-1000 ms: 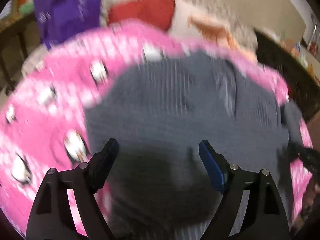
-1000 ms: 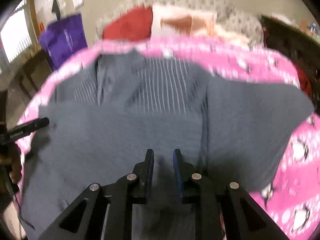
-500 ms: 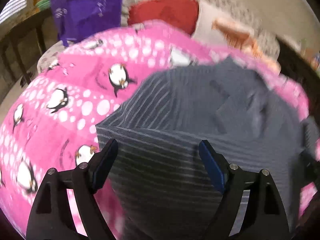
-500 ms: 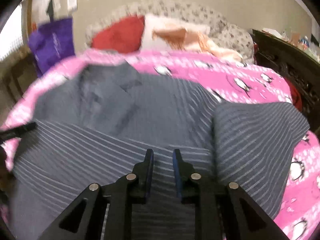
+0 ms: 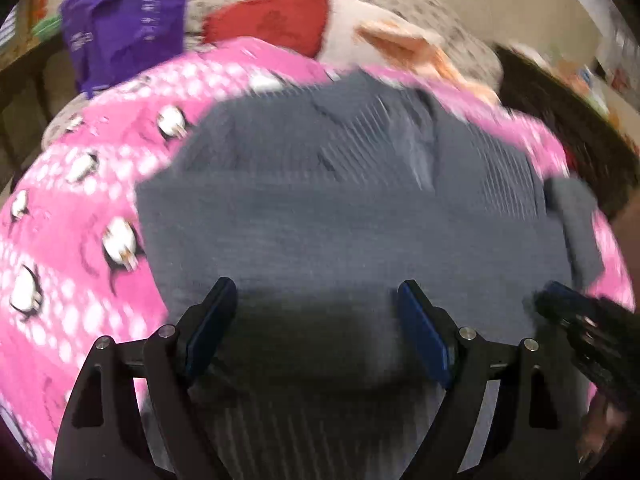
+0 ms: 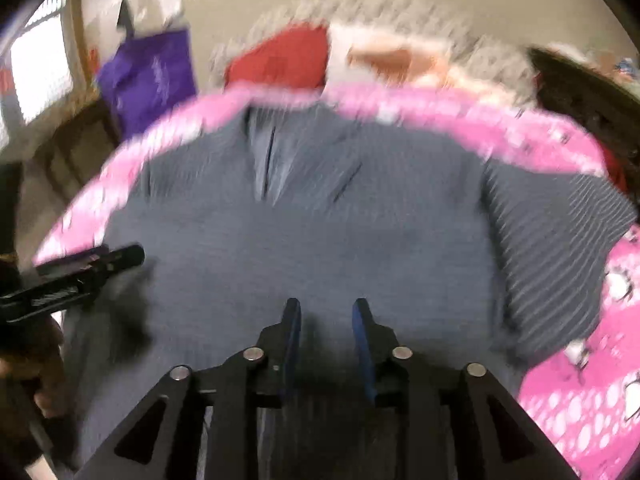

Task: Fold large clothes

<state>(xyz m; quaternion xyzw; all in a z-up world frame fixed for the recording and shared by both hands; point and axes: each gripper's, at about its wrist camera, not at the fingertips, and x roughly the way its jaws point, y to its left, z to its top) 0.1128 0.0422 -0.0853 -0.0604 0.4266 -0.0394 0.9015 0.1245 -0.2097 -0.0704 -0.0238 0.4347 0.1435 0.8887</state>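
Observation:
A grey striped shirt [image 5: 340,208] lies spread on a pink penguin blanket [image 5: 72,216], collar at the far end. It also shows in the right wrist view [image 6: 320,232], with one sleeve [image 6: 560,248] out to the right. My left gripper [image 5: 316,308] is open and empty just above the shirt's near hem. My right gripper [image 6: 326,316] hovers over the shirt's lower middle with its jaws a small gap apart and nothing between them. Each gripper shows in the other's view: the right one [image 5: 576,320] and the left one [image 6: 80,272]. Both views are motion-blurred.
A red pillow [image 5: 276,16] and a white and orange pillow [image 5: 384,36] lie at the bed's head. A purple bag [image 6: 152,76] hangs at the left. Dark wooden furniture [image 6: 584,92] stands at the right.
Both views swung over the shirt. The right gripper's jaws opened a little from almost shut. The shirt lies flatter and the far collar is in view again.

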